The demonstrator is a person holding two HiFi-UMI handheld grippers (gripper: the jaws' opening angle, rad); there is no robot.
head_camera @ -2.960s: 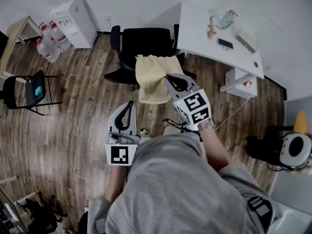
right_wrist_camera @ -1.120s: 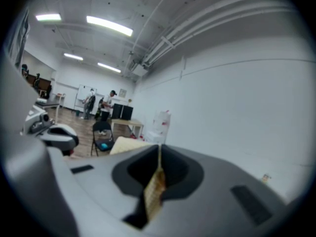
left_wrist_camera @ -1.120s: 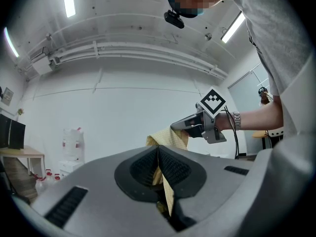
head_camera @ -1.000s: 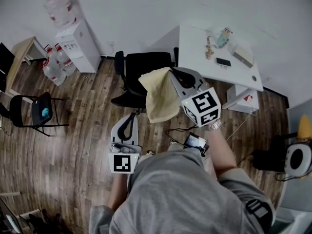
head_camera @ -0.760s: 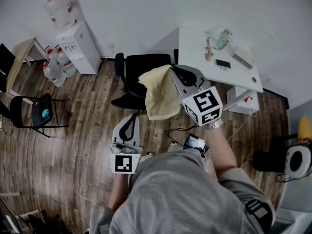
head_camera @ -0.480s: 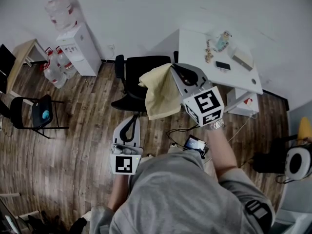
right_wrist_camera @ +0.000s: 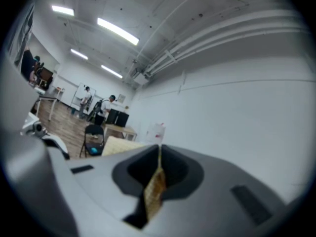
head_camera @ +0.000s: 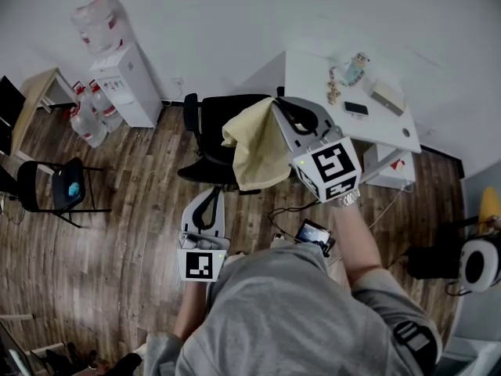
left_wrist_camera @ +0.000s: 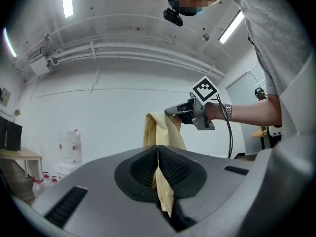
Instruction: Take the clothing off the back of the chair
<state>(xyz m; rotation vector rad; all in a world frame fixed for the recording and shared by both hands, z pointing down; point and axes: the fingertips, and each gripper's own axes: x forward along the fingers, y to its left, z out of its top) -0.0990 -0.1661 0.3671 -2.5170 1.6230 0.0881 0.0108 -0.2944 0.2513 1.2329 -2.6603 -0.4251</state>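
A pale yellow garment [head_camera: 254, 151] hangs free in the air above the black office chair [head_camera: 215, 120], pinched at its top edge by my right gripper [head_camera: 275, 104]. In the right gripper view a strip of the yellow fabric [right_wrist_camera: 154, 191] sits clamped between the shut jaws of the right gripper [right_wrist_camera: 160, 147]. My left gripper [head_camera: 213, 190] is lower and nearer to me, apart from the cloth, shut and empty. From the left gripper view, past the left gripper [left_wrist_camera: 157, 147], the garment [left_wrist_camera: 160, 127] dangles from the right gripper [left_wrist_camera: 170, 111].
A white desk [head_camera: 313, 77] with a phone and small items stands right of the chair. At the back left wall are a water dispenser [head_camera: 125, 73] and bottles. A folding chair [head_camera: 59, 186] is at the left. A phone [head_camera: 313, 232] and cable lie on the wooden floor.
The garment was draped over the chair back; my right gripper has since lifted it up and clear of the chair. The left gripper has kept still.
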